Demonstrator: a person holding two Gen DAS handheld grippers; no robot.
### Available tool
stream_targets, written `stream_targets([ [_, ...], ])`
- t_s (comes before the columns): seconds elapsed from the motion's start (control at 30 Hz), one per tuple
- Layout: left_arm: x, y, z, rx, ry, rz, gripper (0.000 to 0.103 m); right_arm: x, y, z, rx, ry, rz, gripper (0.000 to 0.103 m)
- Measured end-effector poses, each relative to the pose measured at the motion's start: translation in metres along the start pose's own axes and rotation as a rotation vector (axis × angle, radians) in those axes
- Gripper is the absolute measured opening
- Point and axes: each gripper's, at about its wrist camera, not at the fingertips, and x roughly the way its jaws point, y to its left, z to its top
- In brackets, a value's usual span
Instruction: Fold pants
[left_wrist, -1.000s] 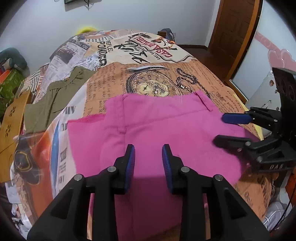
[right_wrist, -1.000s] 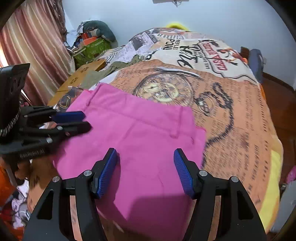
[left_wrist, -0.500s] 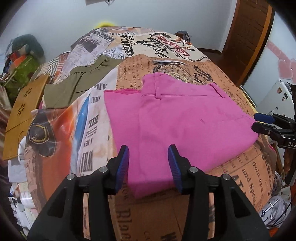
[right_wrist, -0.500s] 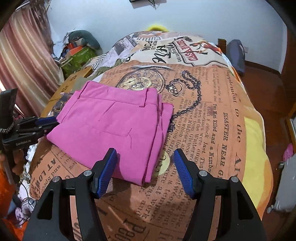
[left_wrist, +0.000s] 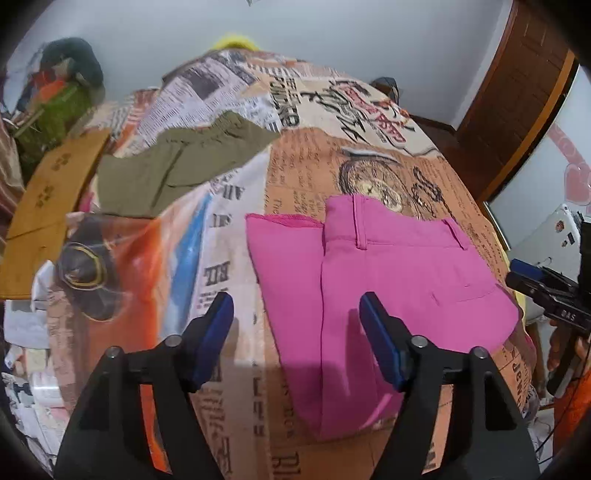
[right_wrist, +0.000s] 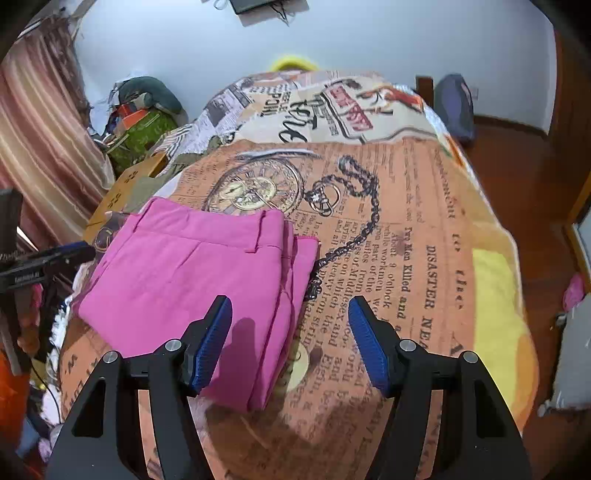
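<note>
- Here the left tool (left_wrist: 296, 341) hangs above the bed (left_wrist: 303, 173) with its jaws opening and nothing between them, evidently having let go.
- Right tool (right_wrist: 290, 341): spread and empty, likewise clear of the cloth.
- Pink pants (left_wrist: 388, 288): a folded stack lying flat just ahead of both tools, waistband on the far side, leg hems peeking out beside it.

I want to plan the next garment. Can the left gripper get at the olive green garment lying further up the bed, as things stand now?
Probably yes. The left gripper, jaws opening with nothing between them, has only bare bedspread between it and the olive garment; the pink pants lie off to the side.
</note>
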Motion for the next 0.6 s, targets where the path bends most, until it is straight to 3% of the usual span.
stream_targets([
  [0.17, 0.028, 0.001, 0.002, -0.027, 0.066, -0.022, 0.072, 0.025, -0.002, 0.003, 0.013, 0.060, 0.035, 0.062],
  [0.4, 0.041, 0.013, 0.009, -0.094, 0.080, -0.116, 0.073, 0.043, -0.004, 0.008, 0.020, 0.094, 0.092, 0.062],
  [0.6, 0.046, 0.009, 0.019, -0.092, 0.080, -0.148, 0.073, 0.060, -0.012, 0.014, 0.057, 0.116, 0.145, 0.062],
])
